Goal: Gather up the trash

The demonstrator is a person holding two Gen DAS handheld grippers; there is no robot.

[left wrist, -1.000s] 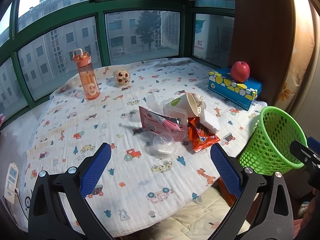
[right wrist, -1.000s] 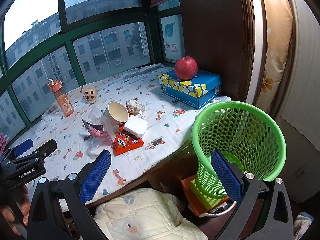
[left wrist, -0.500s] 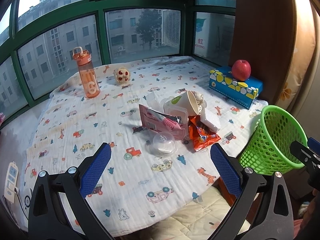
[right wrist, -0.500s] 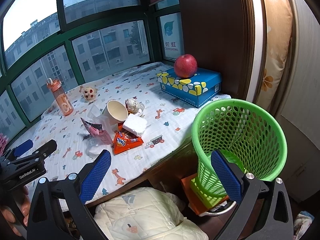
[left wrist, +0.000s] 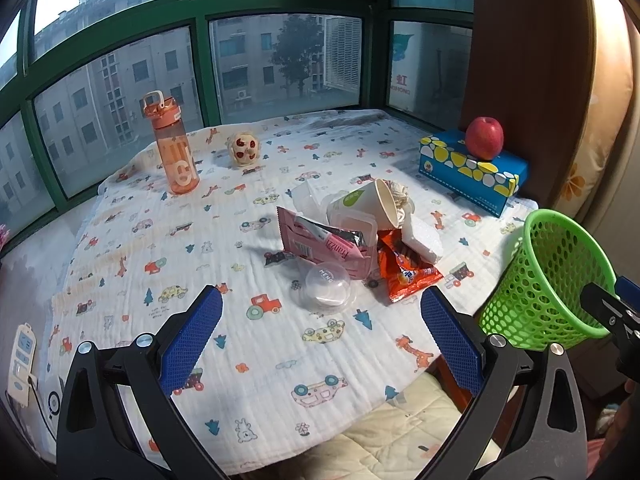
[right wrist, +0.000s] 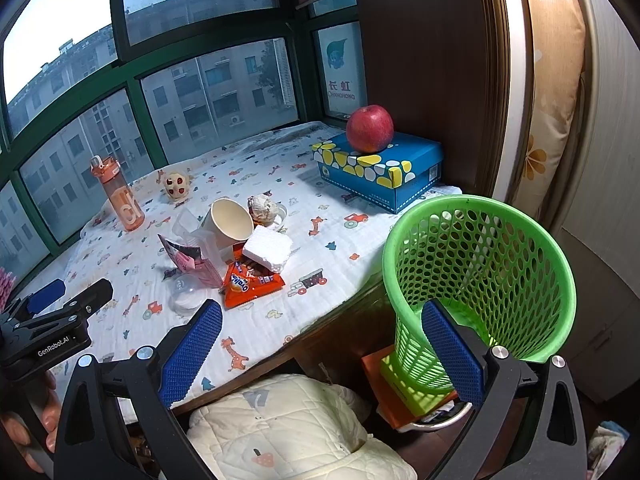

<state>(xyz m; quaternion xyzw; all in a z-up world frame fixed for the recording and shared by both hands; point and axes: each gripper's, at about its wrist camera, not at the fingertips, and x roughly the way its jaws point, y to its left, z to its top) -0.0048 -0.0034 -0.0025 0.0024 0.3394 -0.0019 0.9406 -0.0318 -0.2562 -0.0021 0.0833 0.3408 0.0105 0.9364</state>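
Note:
A heap of trash lies mid-table: a tipped paper cup (left wrist: 372, 206) (right wrist: 229, 220), a pink wrapper (left wrist: 320, 246) (right wrist: 190, 262), an orange snack bag (left wrist: 406, 270) (right wrist: 248, 282), a white foam block (right wrist: 269, 249), a clear plastic lid (left wrist: 326, 290) (right wrist: 186, 298) and crumpled paper (right wrist: 262, 207). A green mesh basket (left wrist: 548, 280) (right wrist: 476, 276) stands off the table's right edge. My left gripper (left wrist: 320, 340) is open and empty, hovering short of the heap. My right gripper (right wrist: 320, 344) is open and empty above the table's front edge, left of the basket.
An orange water bottle (left wrist: 172, 148) and a small spotted toy (left wrist: 245, 148) stand at the back. A red apple (left wrist: 484, 138) (right wrist: 370, 128) sits on a blue box (left wrist: 468, 170) (right wrist: 380, 170) at the right. A padded cushion (right wrist: 296, 432) lies below the table edge.
Both grippers have drifted slightly; the views shifted a little. Jaws stay open and nothing on the table has moved.

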